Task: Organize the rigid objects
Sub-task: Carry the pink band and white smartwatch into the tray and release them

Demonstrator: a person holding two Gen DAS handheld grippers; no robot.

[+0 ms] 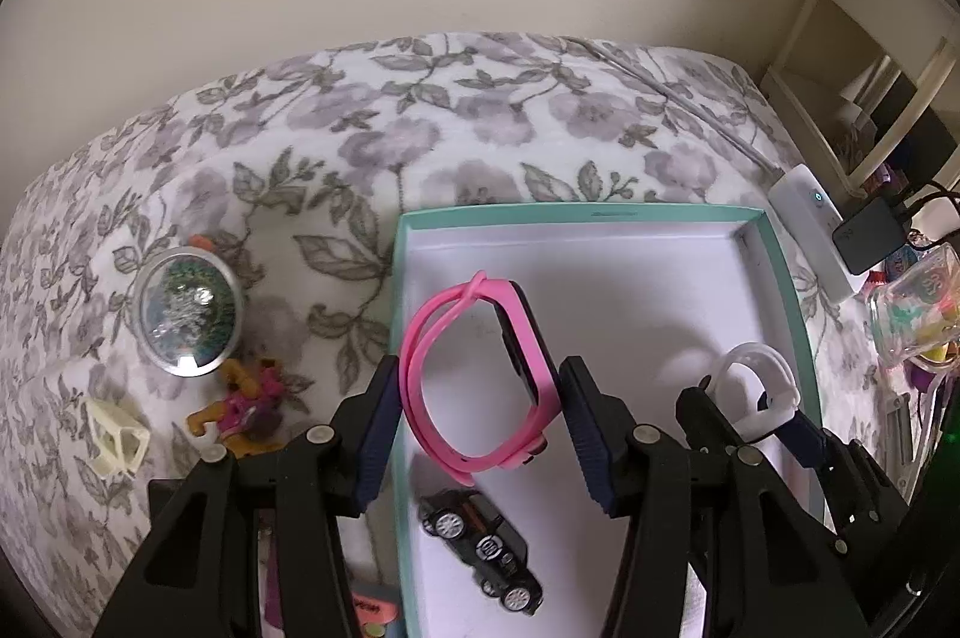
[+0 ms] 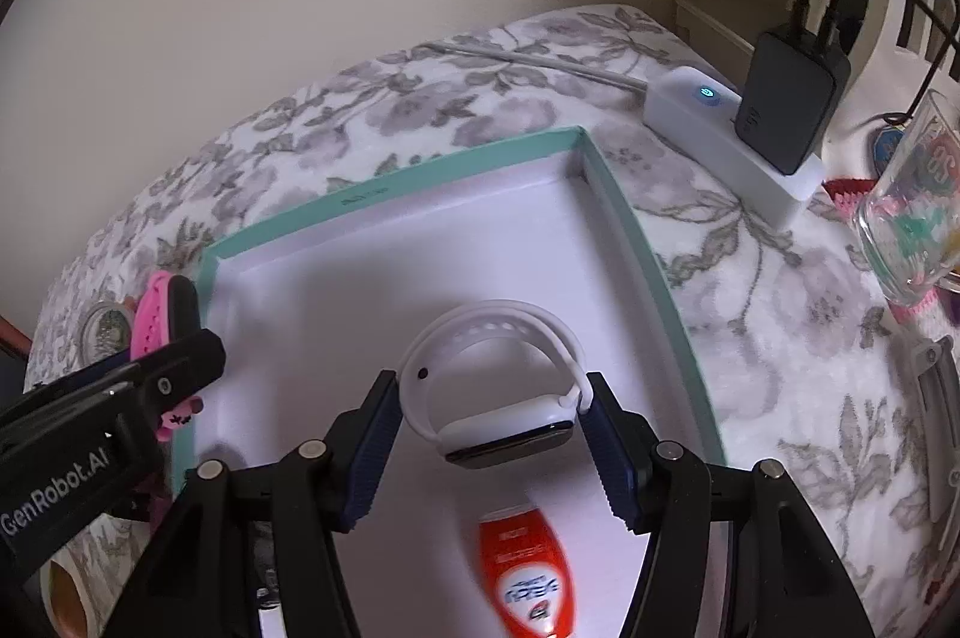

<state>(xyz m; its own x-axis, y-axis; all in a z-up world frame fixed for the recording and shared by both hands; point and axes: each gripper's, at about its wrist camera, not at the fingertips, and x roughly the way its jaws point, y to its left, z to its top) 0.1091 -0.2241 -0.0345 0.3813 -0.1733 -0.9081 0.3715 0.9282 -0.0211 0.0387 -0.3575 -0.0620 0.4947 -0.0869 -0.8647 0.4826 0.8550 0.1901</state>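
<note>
While left tool (image 1: pixel 480 428) clamps pink watch (image 1: pixel 474 380), right tool (image 2: pixel 489 446) clamps white watch (image 2: pixel 498 386).

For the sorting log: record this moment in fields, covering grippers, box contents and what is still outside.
left gripper: shut on the pink watch, above the box
right gripper: shut on the white watch, above the box
box: teal rim, white inside, on the floral cover
in the box: black toy car, red tube
outside, left of the box: round tin, figurine
</note>
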